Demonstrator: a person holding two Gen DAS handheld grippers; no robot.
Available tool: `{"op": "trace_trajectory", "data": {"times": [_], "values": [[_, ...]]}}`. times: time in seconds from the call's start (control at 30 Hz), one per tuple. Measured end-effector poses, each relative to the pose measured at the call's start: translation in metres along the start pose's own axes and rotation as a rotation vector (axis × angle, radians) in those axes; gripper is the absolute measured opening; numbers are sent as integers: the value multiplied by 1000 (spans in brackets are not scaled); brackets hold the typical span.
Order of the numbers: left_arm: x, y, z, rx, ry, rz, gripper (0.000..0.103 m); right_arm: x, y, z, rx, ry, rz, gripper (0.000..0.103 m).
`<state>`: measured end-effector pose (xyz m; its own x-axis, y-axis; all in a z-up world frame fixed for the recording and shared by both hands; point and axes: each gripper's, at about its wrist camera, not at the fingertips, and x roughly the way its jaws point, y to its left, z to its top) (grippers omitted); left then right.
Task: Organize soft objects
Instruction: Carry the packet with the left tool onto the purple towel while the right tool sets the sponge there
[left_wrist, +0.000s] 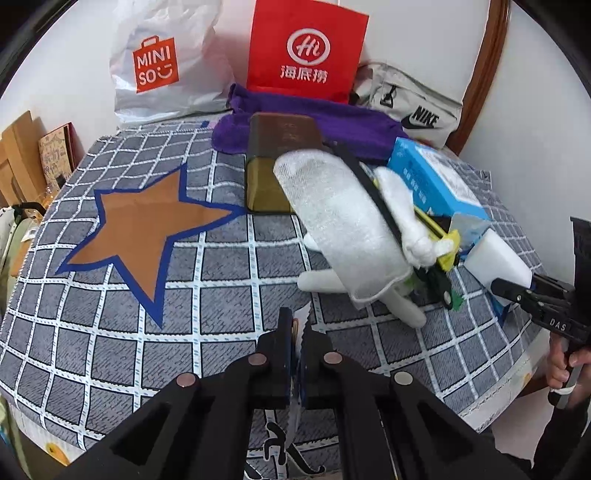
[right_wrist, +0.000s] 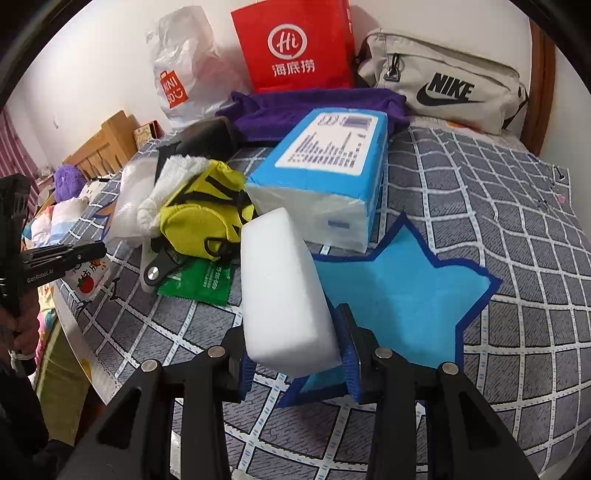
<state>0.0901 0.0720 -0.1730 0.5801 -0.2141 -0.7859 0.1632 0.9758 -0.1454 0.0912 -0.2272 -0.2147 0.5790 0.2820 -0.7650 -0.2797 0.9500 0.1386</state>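
The right hand-held gripper (right_wrist: 295, 354) pinches the white rectangular foam sponge block (right_wrist: 284, 288) – light, squashy; the left hand-held gripper (left_wrist: 300, 332) is closed, seemingly on a thin packet.

The bed carried two felt stars, one orange-brown (left_wrist: 147, 225) and one light blue (right_wrist: 402, 291), one white foam block (right_wrist: 284, 291), one blue tissue pack (right_wrist: 325, 162) and one purple towel (right_wrist: 295, 107).

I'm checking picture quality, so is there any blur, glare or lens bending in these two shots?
Left wrist view: strong fisheye bending of the checked cloth, dark corners, sharp, no harsh glare. Right wrist view: same bending, the white foam block bright but not blown out, far edges slightly soft.
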Motion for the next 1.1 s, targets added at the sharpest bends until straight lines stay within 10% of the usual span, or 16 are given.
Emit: {"op": "trace_trajectory", "data": {"times": [1.1], "values": [[2, 5, 172, -72, -103, 61, 3, -10, -15, 175, -11, -142, -12, 36]]}}
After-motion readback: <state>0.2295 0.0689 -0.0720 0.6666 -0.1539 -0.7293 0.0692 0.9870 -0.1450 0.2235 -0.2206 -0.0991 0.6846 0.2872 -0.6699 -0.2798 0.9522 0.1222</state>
